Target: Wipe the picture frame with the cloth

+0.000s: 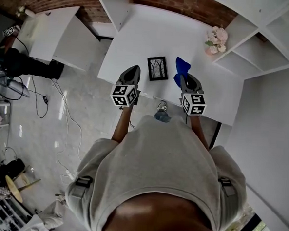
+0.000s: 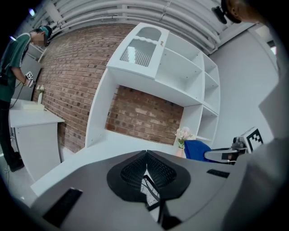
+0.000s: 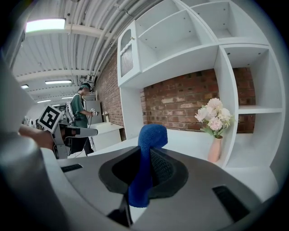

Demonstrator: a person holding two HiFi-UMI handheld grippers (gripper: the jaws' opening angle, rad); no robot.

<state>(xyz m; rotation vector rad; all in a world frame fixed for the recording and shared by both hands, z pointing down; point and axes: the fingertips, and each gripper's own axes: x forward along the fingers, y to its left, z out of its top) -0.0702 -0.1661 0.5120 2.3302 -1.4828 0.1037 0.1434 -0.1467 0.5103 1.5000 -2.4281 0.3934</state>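
In the head view I am holding both grippers over the near edge of the long white table (image 1: 139,36). The black rectangular picture frame (image 1: 157,68) is lying flat on it, between my two grippers and a little farther out. My left gripper (image 1: 134,69) is hovering just left of the frame. My right gripper (image 1: 183,78) is just right of it, carrying the blue fuzzy cloth (image 1: 182,66) beside the frame's right edge. A bunch of pale pink flowers (image 1: 216,40) is standing at the far right of the table.

In the left gripper view my fingers (image 2: 131,173) are meeting at their tips and gripping nothing. The picture frame (image 2: 149,188) is showing through the gap beneath them, on the table beyond. The cloth (image 2: 196,150) and the right gripper (image 2: 224,154) are showing off to the right.

In the right gripper view my fingers (image 3: 163,170) are pinching the cloth (image 3: 151,135), which is sticking up above them and hanging below. The flowers (image 3: 213,115) are standing far right, in front of the brick wall (image 3: 180,101).
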